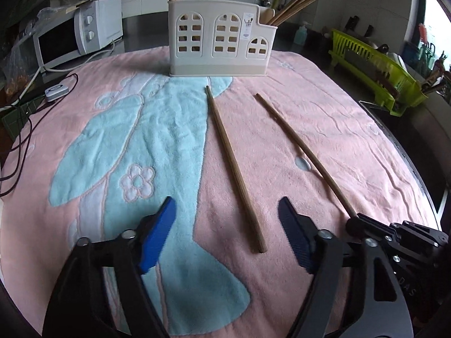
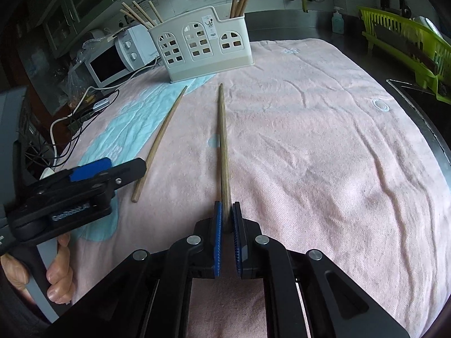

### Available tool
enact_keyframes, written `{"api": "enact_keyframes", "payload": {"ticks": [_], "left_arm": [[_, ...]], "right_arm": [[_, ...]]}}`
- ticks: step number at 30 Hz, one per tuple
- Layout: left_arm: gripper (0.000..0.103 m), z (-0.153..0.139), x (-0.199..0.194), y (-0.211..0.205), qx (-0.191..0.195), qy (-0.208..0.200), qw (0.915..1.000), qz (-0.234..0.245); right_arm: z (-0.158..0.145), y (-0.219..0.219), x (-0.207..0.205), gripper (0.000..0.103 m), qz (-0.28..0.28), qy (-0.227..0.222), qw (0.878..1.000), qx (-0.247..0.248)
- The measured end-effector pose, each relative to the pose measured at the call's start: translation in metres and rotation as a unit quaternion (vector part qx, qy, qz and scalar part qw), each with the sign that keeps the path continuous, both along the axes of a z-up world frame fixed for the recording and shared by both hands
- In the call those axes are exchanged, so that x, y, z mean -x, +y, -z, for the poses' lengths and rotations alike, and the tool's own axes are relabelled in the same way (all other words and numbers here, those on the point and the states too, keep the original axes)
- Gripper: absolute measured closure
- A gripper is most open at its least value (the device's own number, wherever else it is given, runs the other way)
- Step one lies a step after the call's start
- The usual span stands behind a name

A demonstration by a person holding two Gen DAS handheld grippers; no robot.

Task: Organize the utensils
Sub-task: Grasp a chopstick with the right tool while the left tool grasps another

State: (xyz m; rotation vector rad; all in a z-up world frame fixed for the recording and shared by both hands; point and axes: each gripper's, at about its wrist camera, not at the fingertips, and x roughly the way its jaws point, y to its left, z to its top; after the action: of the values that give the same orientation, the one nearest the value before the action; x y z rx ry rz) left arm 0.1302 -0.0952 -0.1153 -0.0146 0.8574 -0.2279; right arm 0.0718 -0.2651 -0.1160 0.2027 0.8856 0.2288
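Note:
A cream utensil holder [image 1: 218, 39] with arched windows stands at the far side of the pink towel [image 1: 324, 118] and holds several chopsticks. It also shows in the right wrist view [image 2: 201, 46]. Two wooden chopsticks lie on the towel. My left gripper [image 1: 227, 208] is open, its jaws either side of the near end of the left chopstick [image 1: 234, 166]. My right gripper [image 2: 227, 211] is shut on the near end of the right chopstick [image 2: 223, 146], which also shows in the left wrist view [image 1: 301, 152]. The left chopstick also shows in the right wrist view [image 2: 160, 140], next to the left gripper [image 2: 110, 169].
A white microwave [image 1: 76, 31] and cables [image 1: 25, 118] are at the left. A green dish rack [image 1: 375, 67] stands at the right beside a soap bottle [image 2: 337, 20]. The towel covers a dark counter [image 1: 408, 129].

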Motion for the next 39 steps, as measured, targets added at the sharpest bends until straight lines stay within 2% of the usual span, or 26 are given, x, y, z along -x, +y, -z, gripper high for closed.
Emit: {"api": "enact_keyframes", "payload": {"ticks": [2,4,9,19,22,29,37,38,39], "left_arm": [[0.055,0.005,-0.001,-0.003,0.001,0.009,1.0,0.003],[0.058,0.008,-0.001,-0.006,0.005,0.011,0.9999,0.011],[0.058,0.008,-0.002,-0.013,-0.008,0.018,0.9996,0.022],[0.057,0.008,-0.002,-0.012,-0.009,0.017,0.9996,0.018],[0.06,0.008,-0.001,-0.014,-0.021,0.016,0.9995,0.015],[0.082,0.006,0.001,-0.012,-0.027,0.014,0.9995,0.009],[0.087,0.005,0.005,-0.012,-0.007,0.024,0.9991,0.033],[0.093,0.005,0.005,-0.012,-0.006,0.024,0.999,0.036],[0.093,0.005,0.006,-0.013,-0.007,0.025,0.9988,0.042]], "right_arm": [[0.0,0.0,0.0,0.096,0.0,0.0,1.0,-0.001],[0.0,0.0,0.0,0.096,-0.001,0.0,1.0,-0.001],[0.0,-0.001,-0.001,0.096,-0.002,0.001,1.0,-0.004],[0.001,-0.001,-0.001,0.096,-0.001,0.001,1.0,-0.007],[0.001,-0.001,-0.001,0.096,0.0,0.001,1.0,-0.008],[0.001,-0.002,-0.001,0.096,0.0,0.001,1.0,-0.009],[0.001,-0.002,-0.001,0.096,0.0,0.001,1.0,-0.009],[0.001,-0.002,-0.001,0.096,0.0,0.001,1.0,-0.01],[0.001,-0.002,-0.001,0.096,0.0,0.002,1.0,-0.01]]}}
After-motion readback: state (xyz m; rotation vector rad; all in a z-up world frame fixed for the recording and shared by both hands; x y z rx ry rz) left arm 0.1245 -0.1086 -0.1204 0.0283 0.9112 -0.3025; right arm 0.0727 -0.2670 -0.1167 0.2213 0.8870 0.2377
